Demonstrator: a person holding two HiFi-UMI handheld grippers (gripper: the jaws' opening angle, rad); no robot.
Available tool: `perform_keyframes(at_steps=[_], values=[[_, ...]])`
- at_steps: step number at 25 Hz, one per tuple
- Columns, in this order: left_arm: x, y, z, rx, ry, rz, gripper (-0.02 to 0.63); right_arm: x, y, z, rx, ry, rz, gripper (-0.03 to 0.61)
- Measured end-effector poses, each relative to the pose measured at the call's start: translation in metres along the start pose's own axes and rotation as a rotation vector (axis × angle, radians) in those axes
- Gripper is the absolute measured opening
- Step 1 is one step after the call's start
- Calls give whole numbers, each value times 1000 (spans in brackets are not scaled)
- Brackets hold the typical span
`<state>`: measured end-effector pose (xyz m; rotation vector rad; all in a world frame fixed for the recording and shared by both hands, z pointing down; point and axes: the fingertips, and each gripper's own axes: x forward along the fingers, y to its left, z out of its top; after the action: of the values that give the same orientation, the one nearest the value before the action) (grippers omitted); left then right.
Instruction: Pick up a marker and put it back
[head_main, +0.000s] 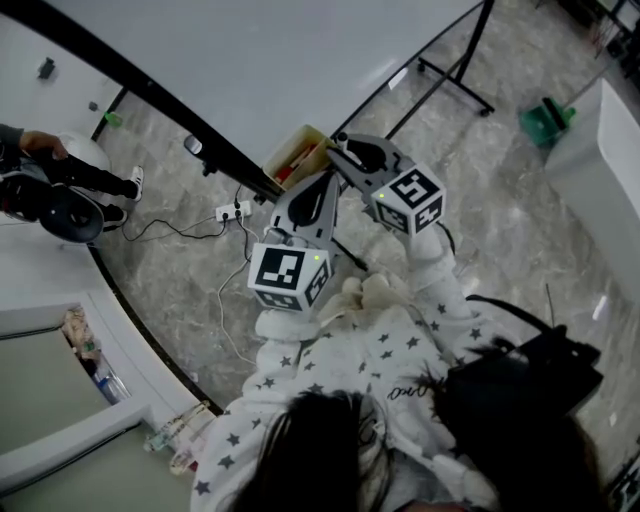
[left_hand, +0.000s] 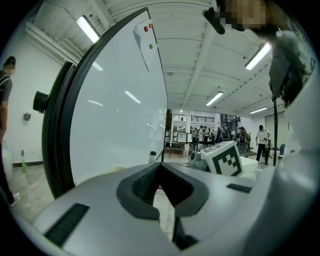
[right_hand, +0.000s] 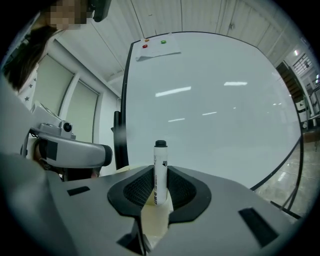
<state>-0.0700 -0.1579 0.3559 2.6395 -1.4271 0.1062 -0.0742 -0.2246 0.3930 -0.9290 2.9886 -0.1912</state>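
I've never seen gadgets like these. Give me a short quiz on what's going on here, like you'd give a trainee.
1. True or false: the marker between the jaws of the right gripper lies flat.
2. What colour is the marker's cap? A red, B black, C green.
3. Fill in: behind the marker stands a large white ____.
Key: 1 false, it stands upright; 2 B; 3 board.
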Motion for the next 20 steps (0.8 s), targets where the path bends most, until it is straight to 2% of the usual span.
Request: perform_keyframes(at_steps=[11, 20], values=[[2, 3, -2, -1, -4, 18, 0, -3, 4, 15, -6, -27, 8, 83], [0, 4, 20, 7, -41, 19, 0, -21, 13, 65, -46, -81, 24, 83]])
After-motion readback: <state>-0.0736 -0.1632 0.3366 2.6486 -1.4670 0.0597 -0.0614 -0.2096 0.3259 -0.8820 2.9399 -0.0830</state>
